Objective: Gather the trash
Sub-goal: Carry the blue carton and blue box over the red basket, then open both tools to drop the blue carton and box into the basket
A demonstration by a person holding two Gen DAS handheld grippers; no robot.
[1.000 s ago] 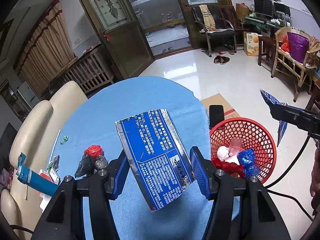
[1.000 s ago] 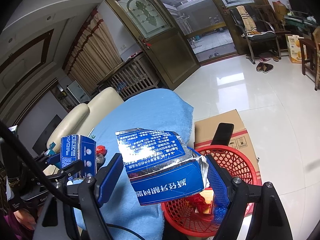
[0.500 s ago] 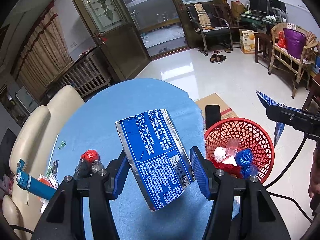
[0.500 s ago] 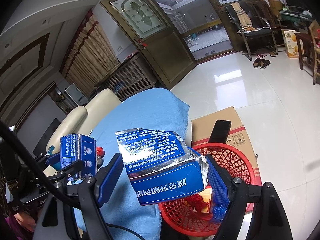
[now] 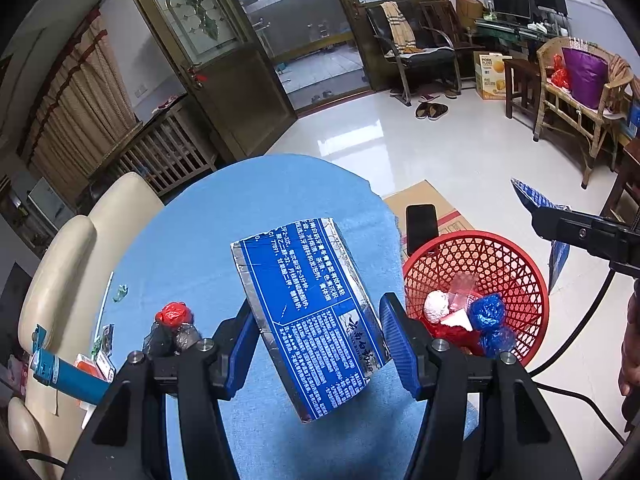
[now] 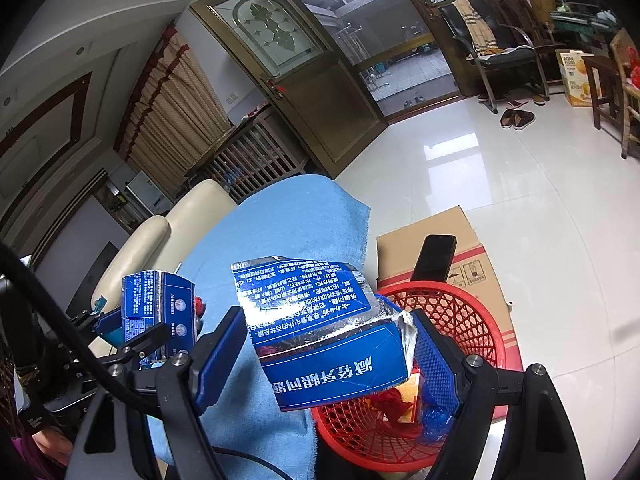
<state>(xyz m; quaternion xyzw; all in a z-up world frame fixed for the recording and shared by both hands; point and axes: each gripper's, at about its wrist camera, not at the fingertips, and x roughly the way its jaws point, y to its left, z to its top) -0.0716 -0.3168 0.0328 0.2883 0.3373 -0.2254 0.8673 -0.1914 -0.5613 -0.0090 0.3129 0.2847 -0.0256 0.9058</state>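
A torn blue carton piece with a silver lining is held tilted in the air above the blue-clothed table, and my left gripper is shut on it. My right gripper is shut on a second torn blue carton piece, held over the near rim of the red mesh basket. That basket stands on the floor beside the table with red, blue and white wrappers in it. In the right wrist view the left gripper and its carton show at the left.
Crumpled red and black wrappers lie on the table's left part, near a blue tube and small scraps. A phone leans against a cardboard box behind the basket. Cream chairs stand left of the table, and a person's hand shows at the right edge.
The left wrist view has drifted slightly, so the table and basket sit a little further left. Both carton pieces stay in the same grip.
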